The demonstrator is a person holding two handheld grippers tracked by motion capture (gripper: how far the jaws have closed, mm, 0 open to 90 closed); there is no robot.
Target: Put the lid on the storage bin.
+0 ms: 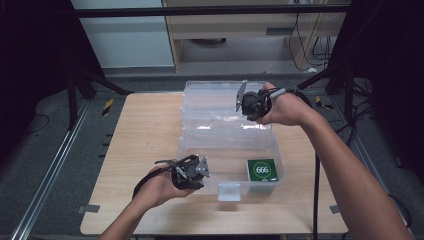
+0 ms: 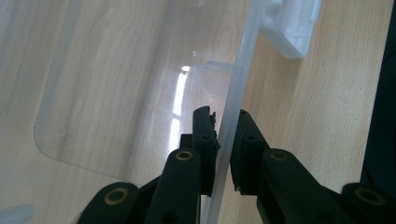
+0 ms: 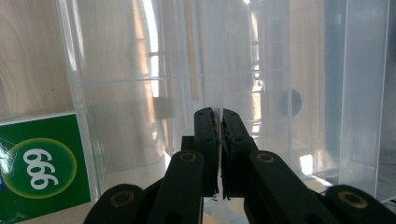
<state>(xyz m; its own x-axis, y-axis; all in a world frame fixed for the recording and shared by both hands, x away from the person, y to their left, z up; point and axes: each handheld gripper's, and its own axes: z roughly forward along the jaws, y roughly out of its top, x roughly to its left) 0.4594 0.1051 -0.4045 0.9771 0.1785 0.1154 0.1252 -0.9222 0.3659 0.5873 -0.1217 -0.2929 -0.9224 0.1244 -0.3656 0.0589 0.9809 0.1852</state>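
Clear plastic storage box (image 1: 230, 165) sits open on a wooden table (image 1: 145, 135), its hinged lid (image 1: 220, 102) standing beyond the tub and its long axis running left to right in the high view. Left gripper (image 1: 192, 172) pinches the tub's near wall, which passes straight up between its closed-in jaws in the left gripper view. Right gripper (image 1: 252, 105) is clamped on the lid's thin edge, jaws nearly touching (the likelier hand to swing it shut). A green card marked 666 (image 1: 262, 170) lies inside, below the right gripper's fingers (image 3: 208, 133). Dark framing and cables surround the table.
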